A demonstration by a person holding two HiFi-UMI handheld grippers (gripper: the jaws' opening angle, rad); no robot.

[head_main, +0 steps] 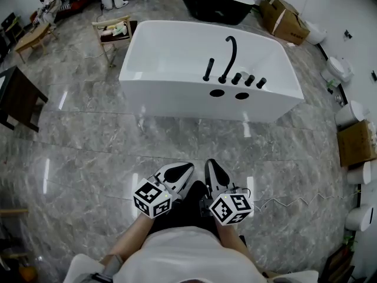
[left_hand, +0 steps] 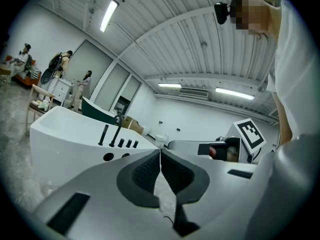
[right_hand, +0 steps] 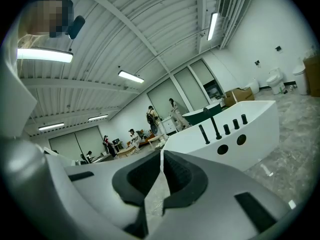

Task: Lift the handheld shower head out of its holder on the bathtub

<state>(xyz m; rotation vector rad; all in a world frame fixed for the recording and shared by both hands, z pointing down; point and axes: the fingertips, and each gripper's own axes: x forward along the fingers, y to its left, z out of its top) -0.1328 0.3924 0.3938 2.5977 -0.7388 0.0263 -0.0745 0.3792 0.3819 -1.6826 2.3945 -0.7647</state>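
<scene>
Head view. Nearest: left gripper (head_main: pixel 181 170) and right gripper (head_main: pixel 214 166), side by side over the grey stone floor (head_main: pixel 88 152), both well short of the white bathtub (head_main: pixel 177 96). The shower head (head_main: pixel 208 69) is a slim black stick standing upright in its holder on the tub's near ledge, just left of the curved spout (head_main: pixel 230 55).

Count: 1 shower head, 1 spout, 3 knobs (head_main: pixel 249 80), 2 round holes (head_main: pixel 217 92) in the tub's front wall, 2 grippers. A second, dark tub (head_main: pixel 212 2) stands behind.

Left gripper view. Pads meet tip to tip, nothing between them. Shower head (left_hand: pixel 104 135) is far ahead, left of centre.

Right gripper view. Jaws also closed and empty. Shower head (right_hand: pixel 204 134) is ahead, to the right.

Handling (judgement): probably rigid, light and smooth, so it may slip. A hose below, not visible, could drag. Best hold looks like the bare shaft above the holder, then lift straight up.
</scene>
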